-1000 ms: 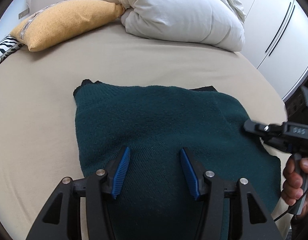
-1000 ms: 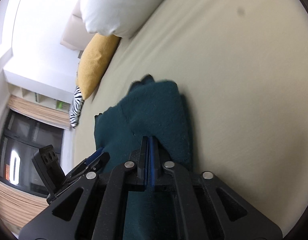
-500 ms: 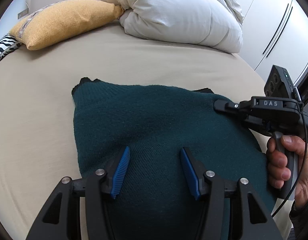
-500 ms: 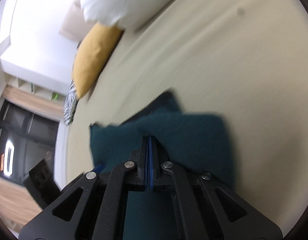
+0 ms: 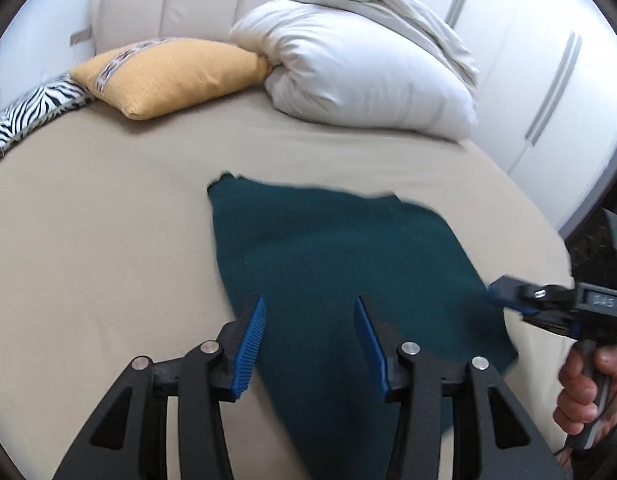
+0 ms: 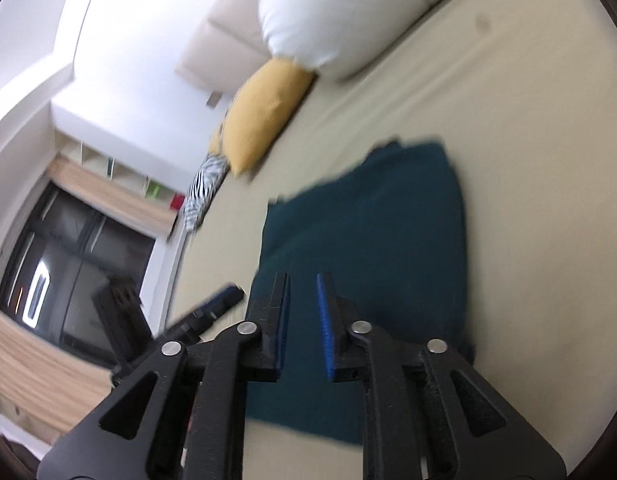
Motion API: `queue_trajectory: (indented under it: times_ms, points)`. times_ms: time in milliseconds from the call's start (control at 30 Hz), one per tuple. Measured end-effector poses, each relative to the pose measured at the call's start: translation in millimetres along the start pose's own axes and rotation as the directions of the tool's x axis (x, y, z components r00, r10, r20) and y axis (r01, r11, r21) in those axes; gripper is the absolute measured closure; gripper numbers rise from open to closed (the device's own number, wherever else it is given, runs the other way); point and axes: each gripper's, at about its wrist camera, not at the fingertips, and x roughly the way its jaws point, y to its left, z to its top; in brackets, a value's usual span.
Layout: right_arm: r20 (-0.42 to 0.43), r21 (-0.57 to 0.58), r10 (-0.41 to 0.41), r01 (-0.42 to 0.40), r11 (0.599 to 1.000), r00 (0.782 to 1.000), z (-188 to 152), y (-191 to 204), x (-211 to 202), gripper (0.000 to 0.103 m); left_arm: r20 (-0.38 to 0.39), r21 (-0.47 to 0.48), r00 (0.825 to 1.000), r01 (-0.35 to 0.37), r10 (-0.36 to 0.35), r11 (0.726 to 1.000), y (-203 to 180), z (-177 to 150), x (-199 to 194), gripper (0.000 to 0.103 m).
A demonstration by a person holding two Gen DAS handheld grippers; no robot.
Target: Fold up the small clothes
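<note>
A dark teal knitted garment [image 5: 340, 264] lies folded flat on the beige bed [image 5: 100, 240]; it also shows in the right wrist view [image 6: 380, 240]. My left gripper [image 5: 310, 308] is open and empty, held above the garment's near edge. My right gripper [image 6: 302, 280] is open a little and empty, above the garment's near end. The right gripper also shows in the left wrist view [image 5: 504, 292] at the garment's right edge, held by a hand. The left gripper shows blurred in the right wrist view [image 6: 224, 296], left of the garment.
A yellow cushion [image 5: 168, 76], a zebra-print cushion [image 5: 32, 112] and a heaped white duvet [image 5: 368, 80] lie at the head of the bed. White wardrobe doors [image 5: 548, 80] stand at the right. A dark window [image 6: 68, 288] is beyond the bed's left side.
My right gripper let go of the garment's edge, opened and drew back to the right. The folded part now lies flat. My left gripper rose and pulled back a little.
</note>
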Motion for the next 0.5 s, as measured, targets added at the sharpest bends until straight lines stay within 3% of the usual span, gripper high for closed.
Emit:
queue_trajectory:
  times_ms: [67,133,200,267,367,433,500]
  points:
    - [-0.049,0.052,-0.043,0.045,0.998,0.998,-20,-17,11,0.079,-0.045,0.033,0.999,-0.018,0.019,0.999,-6,-19,7,0.054]
    - [-0.043,0.126,-0.005,0.011,0.992,0.999,-39,-40,15,0.079,-0.090,0.052,0.994,-0.059,0.063,0.997,-6,-39,20,0.049]
    - [-0.019,0.128,0.003,-0.001,0.992,1.000,-51,-42,6,0.079,-0.131,-0.012,0.991,-0.014,0.013,1.000,6,-45,30,0.042]
    - [-0.016,0.142,0.001,0.002,0.990,1.000,-59,-46,2,0.079,-0.138,-0.067,0.990,0.022,-0.031,0.997,16,-45,31,0.041]
    - [-0.028,0.161,0.001,0.004,0.987,1.000,-70,-49,-9,0.080,-0.135,-0.028,0.991,-0.003,-0.001,1.000,10,-39,23,0.042]
    - [-0.034,0.121,-0.057,0.061,0.991,0.998,-68,-35,-26,0.079,-0.115,-0.043,0.993,0.010,-0.015,0.999,12,-34,14,0.043]
    - [0.018,0.074,-0.066,0.065,0.995,0.998,-61,-22,-49,0.074,-0.067,-0.096,0.997,0.035,-0.041,0.995,20,-28,1,0.043]
